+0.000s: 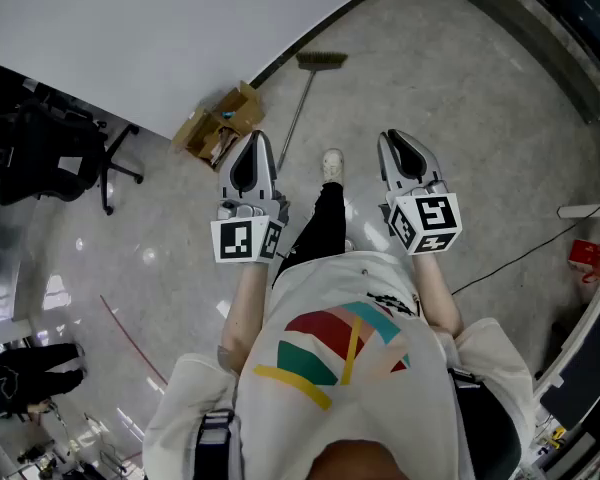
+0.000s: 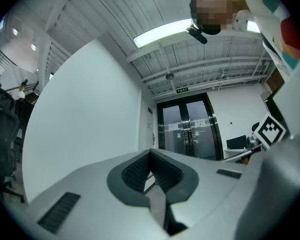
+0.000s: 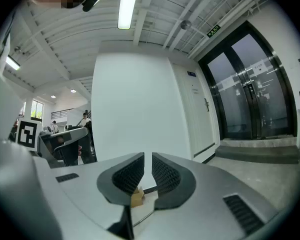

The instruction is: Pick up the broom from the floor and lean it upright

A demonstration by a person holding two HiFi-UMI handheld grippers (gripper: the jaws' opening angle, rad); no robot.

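At my ten o'clock stand one office chair (image 1: 40, 158) and one cardboard box (image 1: 218, 128). Of my two grippers, the left gripper (image 1: 257, 143) has its jaws closed together on nothing. The one broom (image 1: 322, 60) lies flat on the floor at twelve o'clock, brush end by the wall, untouched, so I judge this is the approach. My right gripper (image 1: 398, 140) shows a thin slit between its jaws, empty. Next I'd need to widen one pair, reach low and close on the handle.
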